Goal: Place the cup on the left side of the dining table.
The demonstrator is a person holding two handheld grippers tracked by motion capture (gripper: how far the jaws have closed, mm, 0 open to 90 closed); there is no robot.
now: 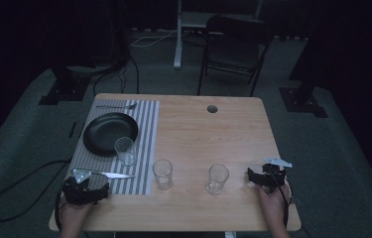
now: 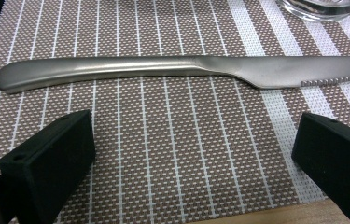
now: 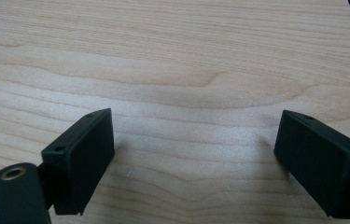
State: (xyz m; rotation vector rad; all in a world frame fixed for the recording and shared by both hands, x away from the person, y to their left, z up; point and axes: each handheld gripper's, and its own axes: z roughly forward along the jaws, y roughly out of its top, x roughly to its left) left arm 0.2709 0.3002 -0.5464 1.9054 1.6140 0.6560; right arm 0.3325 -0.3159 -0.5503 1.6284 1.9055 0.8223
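Left gripper [image 2: 193, 158]: my jaws stand wide apart, hovering just short of the table knife [image 2: 182, 70] lying flat on the striped placemat [image 2: 163, 154].
Grip advice: I'd take the handle crosswise (it lies low).
Black plate [image 1: 110, 133]: looks empty.
Three glasses [image 1: 125, 150] [image 1: 162, 173] [image 1: 217, 178]: apparently empty.
Right gripper [image 3: 193, 161]: spread, over bare table [image 3: 172, 56].

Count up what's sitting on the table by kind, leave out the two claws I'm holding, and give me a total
Drinking glasses: 3
Black plate: 1
Knife: 1
Fork: 1
Striped placemat: 1
Total: 7
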